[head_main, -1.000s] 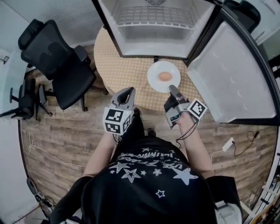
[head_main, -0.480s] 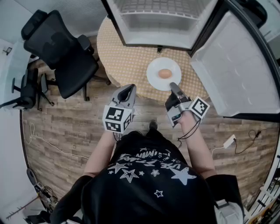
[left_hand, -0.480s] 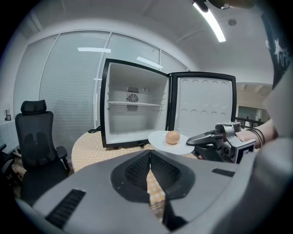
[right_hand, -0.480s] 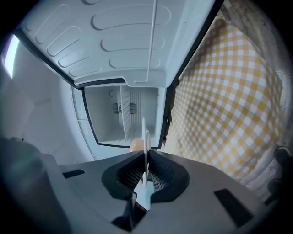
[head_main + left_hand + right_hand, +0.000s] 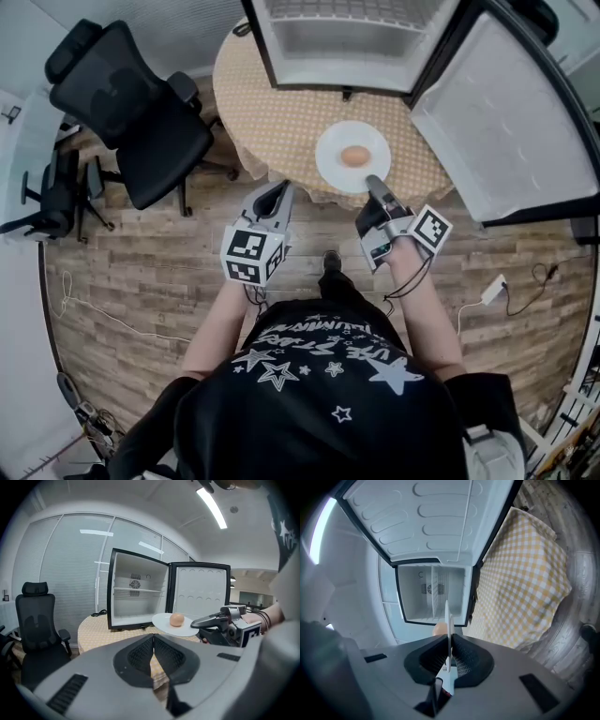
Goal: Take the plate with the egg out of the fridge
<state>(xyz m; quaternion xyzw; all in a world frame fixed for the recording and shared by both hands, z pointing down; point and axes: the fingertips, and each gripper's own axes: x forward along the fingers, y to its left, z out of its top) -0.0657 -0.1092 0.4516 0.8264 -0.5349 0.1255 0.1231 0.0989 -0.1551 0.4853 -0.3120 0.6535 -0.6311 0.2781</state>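
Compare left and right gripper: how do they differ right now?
Left gripper is shut on nothing; right gripper is shut on the rim of the plate, which carries the egg. Left gripper sits upright; right gripper is rolled sideways, so the level plate shows edge-on in its view. Both point toward the open fridge.

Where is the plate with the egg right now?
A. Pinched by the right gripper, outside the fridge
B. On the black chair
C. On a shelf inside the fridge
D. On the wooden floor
A: the right gripper is shut on the rim of the plate, which holds the egg above the table, in front of the open fridge.
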